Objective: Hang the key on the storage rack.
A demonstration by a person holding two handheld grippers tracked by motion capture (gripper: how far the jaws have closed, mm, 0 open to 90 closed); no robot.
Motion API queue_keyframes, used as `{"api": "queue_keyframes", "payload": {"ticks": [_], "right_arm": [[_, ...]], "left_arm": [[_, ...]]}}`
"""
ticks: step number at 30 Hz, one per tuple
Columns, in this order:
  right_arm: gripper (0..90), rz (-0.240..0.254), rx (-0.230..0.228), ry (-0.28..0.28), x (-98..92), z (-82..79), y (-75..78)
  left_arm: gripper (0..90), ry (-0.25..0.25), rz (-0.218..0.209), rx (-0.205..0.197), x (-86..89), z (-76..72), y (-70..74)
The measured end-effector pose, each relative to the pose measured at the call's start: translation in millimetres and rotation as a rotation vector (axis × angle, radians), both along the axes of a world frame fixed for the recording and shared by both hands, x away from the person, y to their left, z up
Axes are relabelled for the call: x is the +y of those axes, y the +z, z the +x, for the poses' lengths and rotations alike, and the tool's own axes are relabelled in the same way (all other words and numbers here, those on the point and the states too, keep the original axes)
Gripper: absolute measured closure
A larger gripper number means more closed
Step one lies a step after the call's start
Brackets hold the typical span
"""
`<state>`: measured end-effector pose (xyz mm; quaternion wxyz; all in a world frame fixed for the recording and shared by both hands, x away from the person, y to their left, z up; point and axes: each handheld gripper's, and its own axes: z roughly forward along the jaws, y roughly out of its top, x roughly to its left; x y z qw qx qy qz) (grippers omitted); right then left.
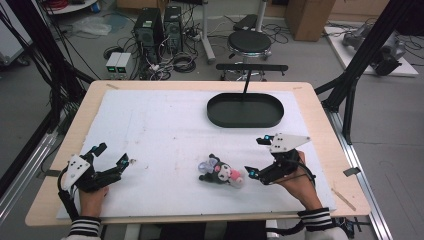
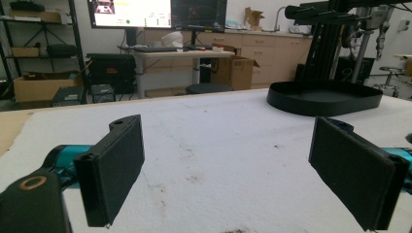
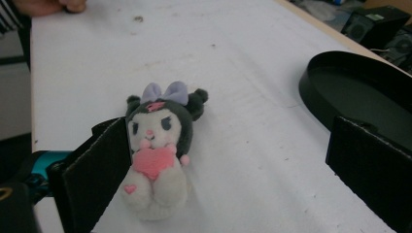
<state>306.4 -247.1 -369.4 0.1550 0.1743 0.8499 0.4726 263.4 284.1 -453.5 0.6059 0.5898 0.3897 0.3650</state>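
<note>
A small plush toy (image 1: 222, 172), dark grey and white with a lilac bow and a pink heart, lies on the white mat near the front middle. My right gripper (image 1: 256, 156) stands open just to its right, held by a hand. In the right gripper view the plush toy (image 3: 158, 145) lies between the wide-open jaws, right beside the left one, and my right gripper (image 3: 233, 170) holds nothing. My left gripper (image 1: 114, 154) rests at the front left of the mat. Seen from its own camera, my left gripper (image 2: 233, 160) is open over bare mat.
A black oval tray (image 1: 245, 110) sits at the back right of the mat, also seen as a tray (image 2: 323, 99) far right and a tray (image 3: 359, 92) beyond the right jaw. A white mat (image 1: 165, 130) covers the wooden table. A stool and computers stand behind the table.
</note>
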Motion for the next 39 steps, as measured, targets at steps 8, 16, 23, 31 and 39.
{"api": "queue_keyframes", "payload": {"ticks": [8, 16, 23, 31, 39], "right_arm": [[1.9, -0.138, 0.045, 0.101, 25.6, 1.7, -4.0], [1.9, -0.257, 0.09, 0.159, 45.3, 4.3, -14.6], [1.9, -0.329, 0.124, 0.184, 53.9, 5.4, -22.5], [2.0, -0.405, 0.171, 0.177, 61.4, 7.9, -31.2], [9.4, -0.43, 0.231, 0.184, 67.4, 12.8, -38.3]], "left_arm": [[13.3, 0.0, 0.003, 0.001, 0.1, 0.1, 0.1], [13.3, 0.001, -0.001, 0.003, -0.1, 0.4, 0.1], [13.3, 0.001, -0.002, 0.004, -0.2, 0.5, 0.1], [13.3, 0.002, -0.003, 0.005, 0.1, 0.8, 0.2], [13.3, 0.002, -0.003, 0.008, -0.1, 0.8, 0.2]]}}
